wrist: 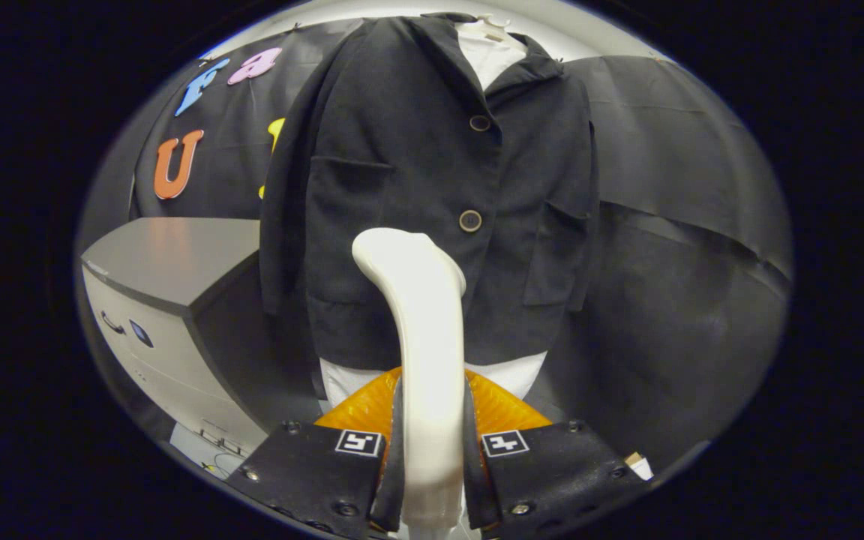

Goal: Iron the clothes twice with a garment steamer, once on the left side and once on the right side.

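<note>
Holding the white garment steamer by its handle, the gripper has both fingers pressed on it, one on each side. The steamer's head points up at a dark jacket, hanging just ahead, near its lower button. A grey desk stands left of the jacket.

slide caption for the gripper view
Gripper shut on the white steamer, its head raised before the dark jacket hanging beside a grey cabinet.
</note>
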A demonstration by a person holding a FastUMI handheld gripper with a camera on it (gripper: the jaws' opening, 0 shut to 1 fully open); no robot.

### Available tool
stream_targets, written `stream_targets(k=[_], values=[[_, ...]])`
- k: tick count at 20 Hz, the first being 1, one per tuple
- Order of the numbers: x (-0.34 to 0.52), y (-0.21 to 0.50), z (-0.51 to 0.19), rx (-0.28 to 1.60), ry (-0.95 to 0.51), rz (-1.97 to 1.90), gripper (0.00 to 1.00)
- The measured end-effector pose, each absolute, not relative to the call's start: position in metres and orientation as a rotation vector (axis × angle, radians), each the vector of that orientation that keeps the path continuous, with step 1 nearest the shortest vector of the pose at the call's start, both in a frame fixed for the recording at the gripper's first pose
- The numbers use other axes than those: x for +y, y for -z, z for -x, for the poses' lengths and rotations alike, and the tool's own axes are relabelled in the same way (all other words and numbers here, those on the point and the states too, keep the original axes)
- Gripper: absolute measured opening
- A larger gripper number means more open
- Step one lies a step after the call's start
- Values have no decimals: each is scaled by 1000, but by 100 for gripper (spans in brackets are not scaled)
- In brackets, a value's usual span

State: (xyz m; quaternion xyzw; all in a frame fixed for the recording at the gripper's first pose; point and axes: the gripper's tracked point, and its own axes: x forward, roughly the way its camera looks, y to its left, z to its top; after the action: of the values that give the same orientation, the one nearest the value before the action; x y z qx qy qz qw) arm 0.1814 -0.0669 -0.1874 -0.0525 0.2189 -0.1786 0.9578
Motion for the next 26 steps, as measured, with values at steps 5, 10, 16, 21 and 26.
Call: stream_targets(k=[5, 10, 16, 21, 26], values=[[-67, 228, -174, 499, 371, 116, 35], [-68, 255, -170, 536, 383, 118, 36], [-63, 277, -162, 583, 388, 115, 35], [-64, 240, -150, 518, 415, 62, 36], [-68, 159, -125, 378, 458, 17, 36]])
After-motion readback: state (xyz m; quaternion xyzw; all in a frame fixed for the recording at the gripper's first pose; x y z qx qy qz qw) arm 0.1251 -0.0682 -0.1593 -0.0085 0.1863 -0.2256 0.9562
